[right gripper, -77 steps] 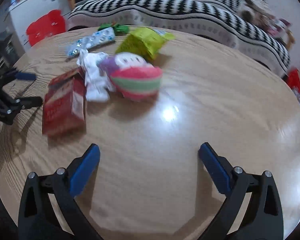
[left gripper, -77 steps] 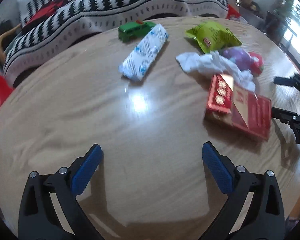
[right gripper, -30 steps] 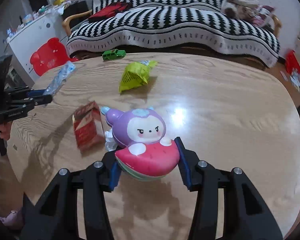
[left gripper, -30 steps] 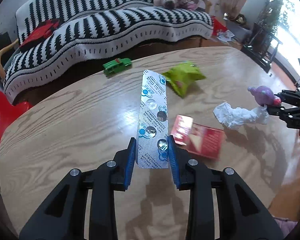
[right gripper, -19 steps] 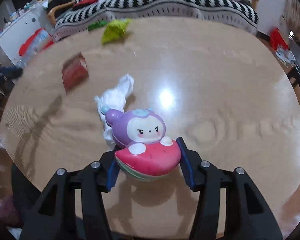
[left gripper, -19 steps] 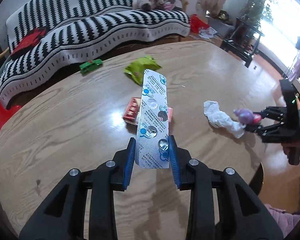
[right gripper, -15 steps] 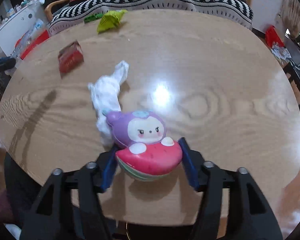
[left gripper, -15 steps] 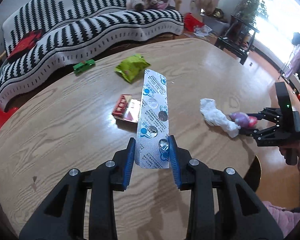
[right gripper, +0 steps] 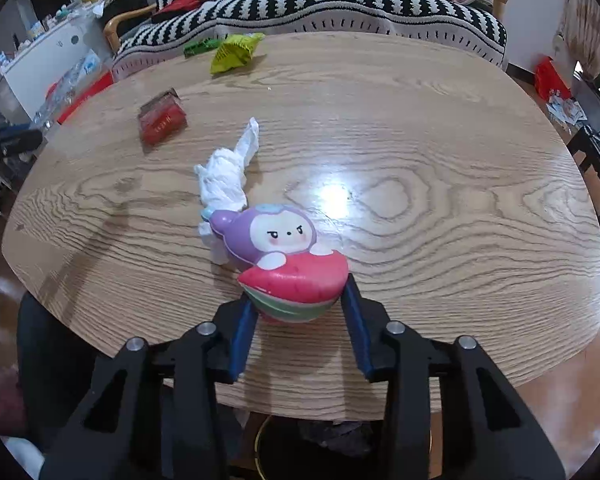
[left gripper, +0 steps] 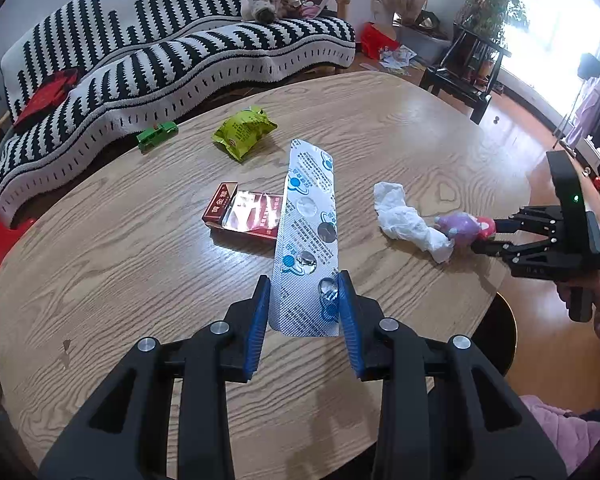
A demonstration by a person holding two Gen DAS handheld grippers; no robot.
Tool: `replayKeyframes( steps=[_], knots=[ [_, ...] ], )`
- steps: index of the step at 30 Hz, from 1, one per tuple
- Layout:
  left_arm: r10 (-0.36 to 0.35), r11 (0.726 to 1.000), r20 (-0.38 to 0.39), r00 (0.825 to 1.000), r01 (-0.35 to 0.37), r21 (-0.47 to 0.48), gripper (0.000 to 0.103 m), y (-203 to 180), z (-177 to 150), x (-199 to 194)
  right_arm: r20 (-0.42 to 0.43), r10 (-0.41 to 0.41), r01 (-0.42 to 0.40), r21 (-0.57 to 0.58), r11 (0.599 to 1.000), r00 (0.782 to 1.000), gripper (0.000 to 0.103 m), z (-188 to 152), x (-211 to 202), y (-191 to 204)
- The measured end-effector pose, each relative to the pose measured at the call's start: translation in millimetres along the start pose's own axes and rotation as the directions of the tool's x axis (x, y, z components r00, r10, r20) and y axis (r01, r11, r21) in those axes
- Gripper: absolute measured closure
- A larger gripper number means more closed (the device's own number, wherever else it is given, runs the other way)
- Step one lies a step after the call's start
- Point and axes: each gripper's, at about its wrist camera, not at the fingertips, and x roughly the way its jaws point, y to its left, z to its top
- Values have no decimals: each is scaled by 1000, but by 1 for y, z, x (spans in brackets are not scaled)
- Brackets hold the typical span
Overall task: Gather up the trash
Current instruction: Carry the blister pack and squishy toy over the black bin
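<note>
Left gripper (left gripper: 303,312) is clamping a foil blister strip (left gripper: 306,240); right gripper (right gripper: 298,316), jaws just closing, is pinching a glossy squishy toy (right gripper: 284,260) at six o'clock.

Left tongs (left gripper: 304,314) clamped; right tongs (right gripper: 298,312) closing (both laden).

Black-and-white striped sofa cover (left gripper: 172,60), red box (left gripper: 244,216)

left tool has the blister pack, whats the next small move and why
Probably swing the left tool rightward past the table edge toward the dark bin: the blister pack is already pinched and lifted off the table.
</note>
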Motion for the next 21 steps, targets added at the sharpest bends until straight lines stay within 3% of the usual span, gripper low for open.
replayKeyframes(
  steps=[10, 15, 21],
  knots=[
    [-37, 999, 0, 999, 37, 6, 71, -27, 0, -10, 117, -63, 47, 138, 989, 991, 67, -23, -68, -42],
    [-111, 990, 8, 994, 110, 86, 71, -81, -3, -15, 179, -103, 66, 201, 977, 978, 67, -61, -114, -57],
    [-233, 948, -62, 971, 241, 209, 71, -178, -28, 4, 201, -165, 97, 311, 946, 966, 67, -118, -151, -77]
  ],
)
